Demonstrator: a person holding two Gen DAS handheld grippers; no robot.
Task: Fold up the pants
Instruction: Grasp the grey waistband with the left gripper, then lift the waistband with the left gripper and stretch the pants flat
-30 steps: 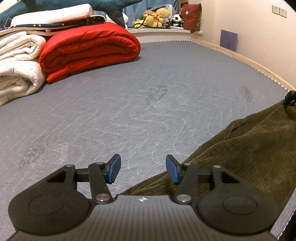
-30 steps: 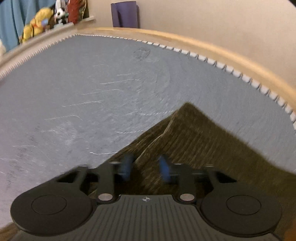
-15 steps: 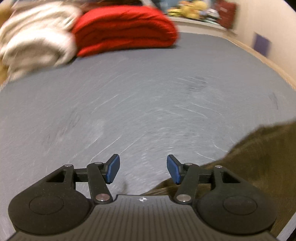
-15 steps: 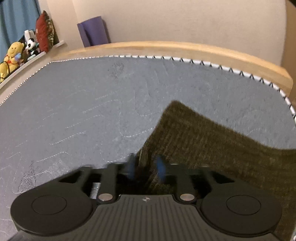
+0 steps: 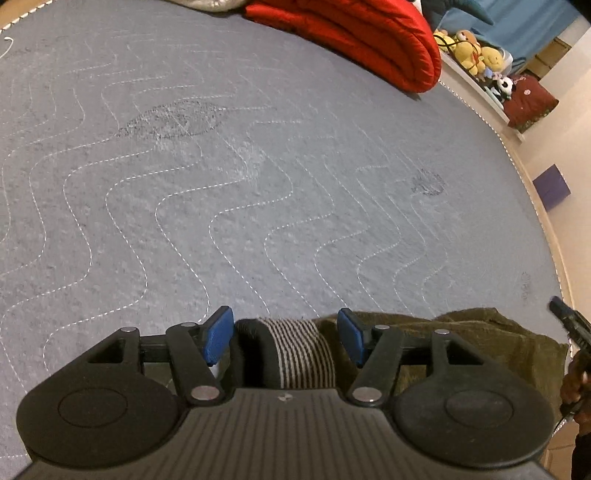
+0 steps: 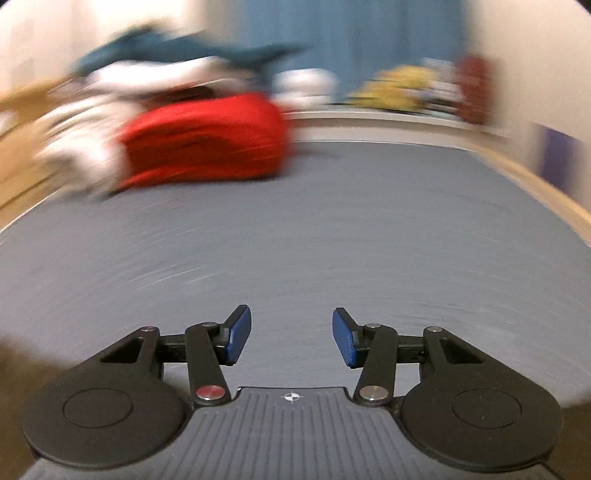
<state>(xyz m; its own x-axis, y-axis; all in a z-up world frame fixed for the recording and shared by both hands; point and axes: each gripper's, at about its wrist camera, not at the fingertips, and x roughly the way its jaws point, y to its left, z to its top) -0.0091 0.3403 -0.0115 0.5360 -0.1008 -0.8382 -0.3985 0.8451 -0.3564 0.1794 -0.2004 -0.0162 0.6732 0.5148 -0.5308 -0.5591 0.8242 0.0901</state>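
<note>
The olive corduroy pants (image 5: 480, 343) lie on the grey quilted mattress (image 5: 258, 184), at the bottom right of the left wrist view. Their black-and-white striped waistband (image 5: 295, 354) bulges up between my left gripper's fingers. My left gripper (image 5: 286, 338) is open, its jaws on either side of the waistband without closing on it. My right gripper (image 6: 291, 338) is open and empty above bare mattress (image 6: 332, 240); that view is blurred and shows no pants. The right gripper's black tip (image 5: 569, 325) shows at the left view's right edge.
A rolled red quilt (image 5: 362, 33) and pale blankets lie at the far end of the mattress; the quilt also shows in the right wrist view (image 6: 207, 140). Stuffed toys (image 5: 476, 51) sit on a ledge. A wooden bed rim (image 6: 546, 188) runs along the right.
My right gripper has let go of the pants, opened and swung towards the far end of the bed. My left gripper has moved over the striped waistband, still open.
</note>
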